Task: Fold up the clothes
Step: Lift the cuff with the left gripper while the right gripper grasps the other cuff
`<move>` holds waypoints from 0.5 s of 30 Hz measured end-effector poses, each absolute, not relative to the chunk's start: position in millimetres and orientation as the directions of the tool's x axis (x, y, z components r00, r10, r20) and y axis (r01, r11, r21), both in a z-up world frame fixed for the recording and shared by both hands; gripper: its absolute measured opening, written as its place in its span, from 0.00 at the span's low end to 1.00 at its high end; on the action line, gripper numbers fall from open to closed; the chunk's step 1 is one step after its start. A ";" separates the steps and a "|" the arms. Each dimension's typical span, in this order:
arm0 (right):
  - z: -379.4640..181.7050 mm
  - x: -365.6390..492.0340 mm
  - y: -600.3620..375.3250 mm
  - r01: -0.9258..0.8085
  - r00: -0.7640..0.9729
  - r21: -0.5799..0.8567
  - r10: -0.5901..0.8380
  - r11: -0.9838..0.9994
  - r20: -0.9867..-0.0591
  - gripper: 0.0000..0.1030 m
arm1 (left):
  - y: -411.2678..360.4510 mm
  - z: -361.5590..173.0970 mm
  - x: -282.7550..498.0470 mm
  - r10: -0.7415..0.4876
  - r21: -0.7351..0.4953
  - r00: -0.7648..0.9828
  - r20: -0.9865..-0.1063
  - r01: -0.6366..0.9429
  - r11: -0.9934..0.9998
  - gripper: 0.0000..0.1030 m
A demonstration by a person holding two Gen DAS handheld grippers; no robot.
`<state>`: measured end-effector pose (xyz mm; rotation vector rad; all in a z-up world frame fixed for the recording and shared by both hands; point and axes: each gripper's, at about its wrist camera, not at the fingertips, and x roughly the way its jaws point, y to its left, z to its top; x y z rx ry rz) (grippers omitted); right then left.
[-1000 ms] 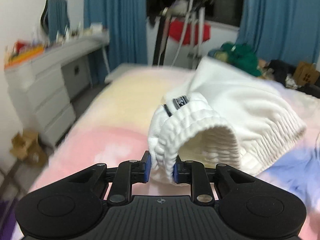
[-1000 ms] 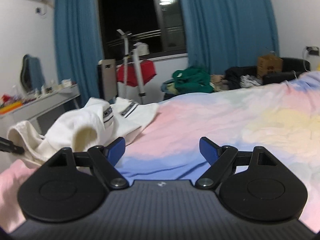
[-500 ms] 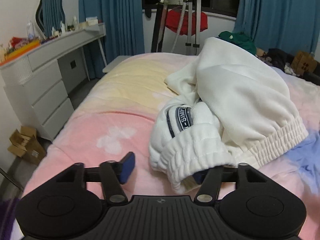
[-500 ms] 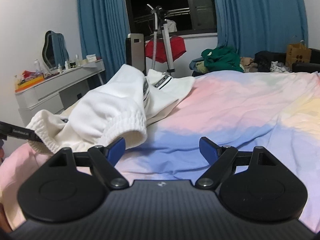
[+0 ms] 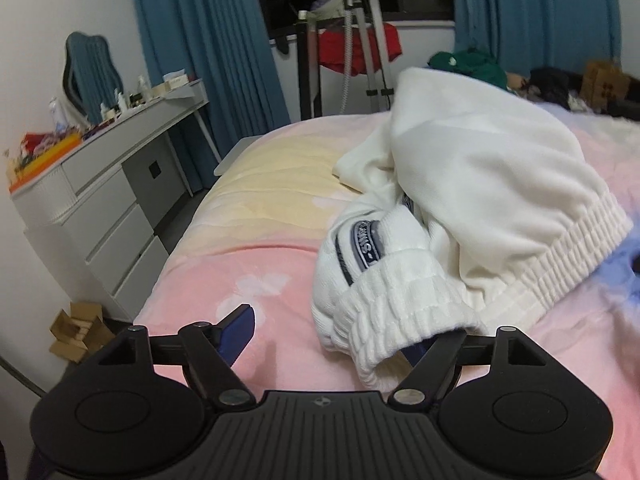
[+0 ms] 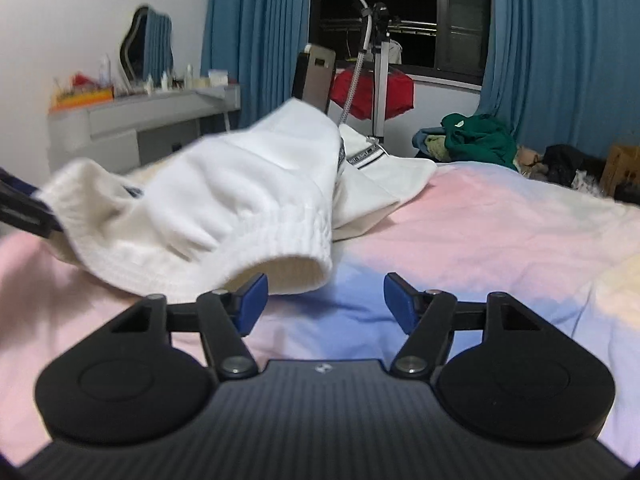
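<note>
Fold barely begun, judging by the heap; flattening, sleeve alignment and every fold left to do. Nearest, in left wrist view: left gripper (image 5: pixel 328 334) spread wide, gripping nothing, with a ribbed cuff (image 5: pixel 404 312) draped over the right finger and the left finger clear of cloth. In right wrist view: right gripper (image 6: pixel 325 300) likewise spread wide and empty, left fingertip just beside a second ribbed hem opening. Beyond: white sweater (image 5: pixel 480 200) bunched in a soft, thick mound on the bed (image 5: pixel 256 264), fleecy body, elastic knit bands, dark woven label trim. Bed cover smooth, pastel pink, yellow and blue. Farther off: grey dresser (image 5: pixel 104 200), tripod (image 5: pixel 360 40), blue curtains (image 5: pixel 208 40).
</note>
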<state>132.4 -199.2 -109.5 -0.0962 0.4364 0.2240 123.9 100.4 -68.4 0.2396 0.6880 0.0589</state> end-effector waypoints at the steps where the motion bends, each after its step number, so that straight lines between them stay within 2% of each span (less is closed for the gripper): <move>1: -113.2 141.2 -198.6 -0.233 0.874 -0.038 0.192 0.972 -0.446 0.57 | 98.7 -70.3 124.6 0.138 0.253 0.770 -0.623 0.031 0.967 0.76; 3: -119.3 155.5 -196.3 -0.237 0.869 -0.036 0.195 0.971 -0.455 0.56 | 95.3 -74.5 126.2 0.149 0.282 0.766 -0.625 0.043 0.958 0.76; 7: -120.7 169.0 -185.9 -0.248 0.901 -0.090 0.195 0.965 -0.388 0.40 | 91.1 -83.3 132.7 0.180 0.336 0.757 -0.629 0.055 0.940 0.76; 9: -120.3 171.5 -183.1 -0.234 0.921 -0.107 0.185 0.966 -0.343 0.39 | 91.4 -84.2 136.3 0.183 0.335 0.759 -0.625 0.049 0.941 0.77; 13: -122.0 170.2 -185.4 -0.223 0.932 -0.088 0.185 0.971 -0.311 0.37 | 91.9 -86.0 143.6 0.187 0.333 0.763 -0.618 0.038 0.942 0.78; 14: -121.2 169.6 -185.3 -0.228 0.931 -0.087 0.191 0.970 -0.312 0.35 | 92.1 -86.5 145.4 0.189 0.332 0.764 -0.617 0.036 0.942 0.77; 15: -119.8 168.9 -185.2 -0.232 0.930 -0.086 0.195 0.969 -0.312 0.25 | 92.2 -86.9 147.3 0.190 0.332 0.765 -0.615 0.033 0.943 0.77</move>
